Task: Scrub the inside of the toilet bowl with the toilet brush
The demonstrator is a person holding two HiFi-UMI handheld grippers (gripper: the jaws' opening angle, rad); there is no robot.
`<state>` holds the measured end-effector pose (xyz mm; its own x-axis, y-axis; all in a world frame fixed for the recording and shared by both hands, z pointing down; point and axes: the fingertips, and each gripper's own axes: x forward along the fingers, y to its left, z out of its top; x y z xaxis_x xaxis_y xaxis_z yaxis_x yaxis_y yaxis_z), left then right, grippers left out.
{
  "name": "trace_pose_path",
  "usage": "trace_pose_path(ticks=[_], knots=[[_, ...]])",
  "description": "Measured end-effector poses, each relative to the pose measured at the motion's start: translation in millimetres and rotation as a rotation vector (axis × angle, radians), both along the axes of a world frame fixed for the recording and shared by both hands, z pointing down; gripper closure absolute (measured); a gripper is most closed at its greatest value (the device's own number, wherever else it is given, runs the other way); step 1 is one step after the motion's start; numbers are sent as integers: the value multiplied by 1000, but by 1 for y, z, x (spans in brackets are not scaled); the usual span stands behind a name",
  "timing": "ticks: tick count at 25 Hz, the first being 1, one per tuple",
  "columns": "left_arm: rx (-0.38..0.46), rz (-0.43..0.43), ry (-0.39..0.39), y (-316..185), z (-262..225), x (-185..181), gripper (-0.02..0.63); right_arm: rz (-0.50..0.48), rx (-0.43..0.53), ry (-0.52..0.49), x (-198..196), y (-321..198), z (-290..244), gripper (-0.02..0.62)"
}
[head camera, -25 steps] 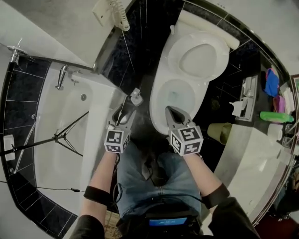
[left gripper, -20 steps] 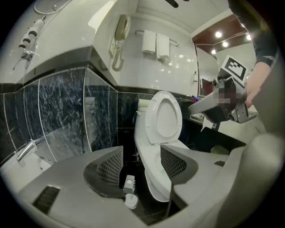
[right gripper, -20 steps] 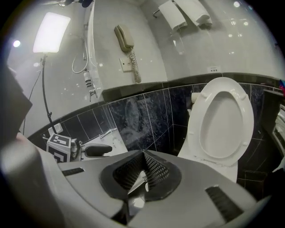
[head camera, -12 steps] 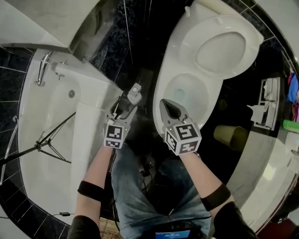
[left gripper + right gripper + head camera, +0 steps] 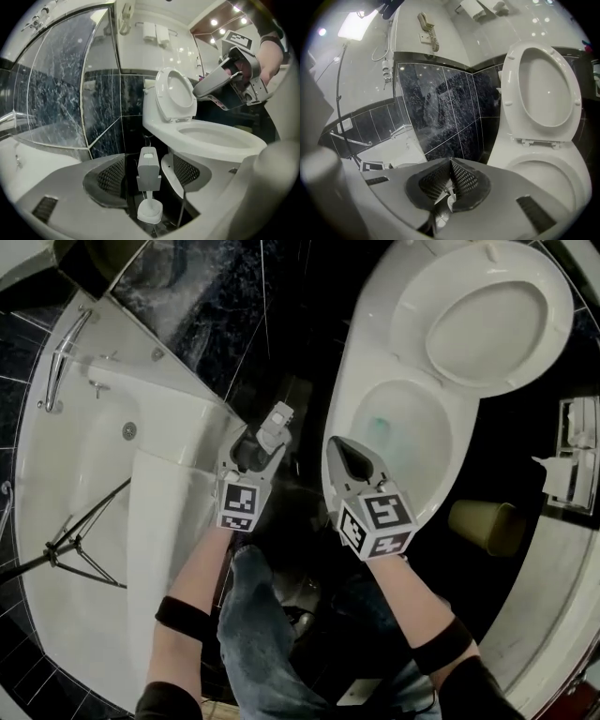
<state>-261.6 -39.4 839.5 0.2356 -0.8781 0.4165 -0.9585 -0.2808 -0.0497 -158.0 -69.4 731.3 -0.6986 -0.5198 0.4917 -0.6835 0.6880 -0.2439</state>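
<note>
The left gripper's (image 5: 262, 440) 2 jaws are opening, standing wide apart with the toilet brush's (image 5: 149, 169) upright handle between them, neither pad pressing it; the brush is standing in its holder (image 5: 150, 212) just beside the toilet bowl (image 5: 220, 141); the right gripper (image 5: 343, 450) is hovering over the bowl's rim, jaws together, empty.

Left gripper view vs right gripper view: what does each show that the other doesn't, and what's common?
Left gripper view only: the toilet brush standing in its holder between the left gripper's opening jaws, not touched by them, plus the right gripper over the toilet rim. Right gripper view only: its own jaws shut together and a bright light panel. Both: the toilet with lid up, dark tiles.
</note>
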Motion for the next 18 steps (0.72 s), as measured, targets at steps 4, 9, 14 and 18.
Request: trace_pose_path(ticks=[4, 9, 14, 18], knots=[[11, 12, -3, -10, 31, 1, 245, 34, 10, -37, 2, -7, 21, 591], [20, 4, 26, -25, 55, 3, 236, 43, 15, -59, 1, -11, 31, 591], [38, 13, 37, -42, 66, 5, 236, 46, 37, -65, 0, -19, 32, 590], [49, 32, 38, -51, 74, 7, 236, 57, 39, -67, -1, -26, 37, 591]])
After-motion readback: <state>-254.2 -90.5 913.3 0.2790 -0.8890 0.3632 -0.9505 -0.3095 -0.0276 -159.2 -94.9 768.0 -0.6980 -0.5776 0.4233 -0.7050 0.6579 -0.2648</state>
